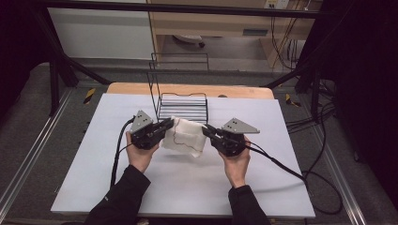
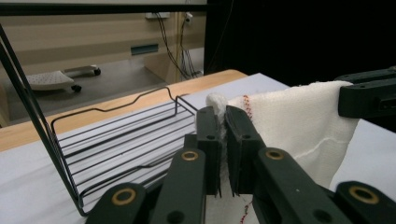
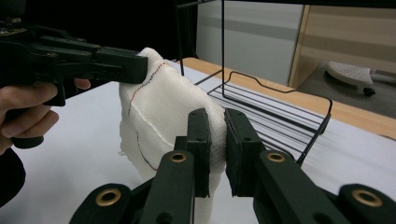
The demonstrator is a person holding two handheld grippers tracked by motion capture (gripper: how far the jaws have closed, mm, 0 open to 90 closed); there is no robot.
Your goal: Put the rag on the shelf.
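White table (image 1: pixel 187 187): both hand-held grippers, left (image 1: pixel 165 126) and right (image 1: pixel 210 131), clamp white cloth (image 1: pixel 185 136); high view shows wire rack (image 1: pixel 182 107) behind

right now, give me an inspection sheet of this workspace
surface: white table, wooden strip at far edge
job's things: white cloth with red stitching, hanging between both grippers, lifted off the table
clutter: black wire rack behind the cloth
grippers: left gripper shut on one cloth corner; right gripper shut on the other
cables: black cables trail from each gripper across the table
surroundings: dark frame, grey floor, wooden furniture beyond
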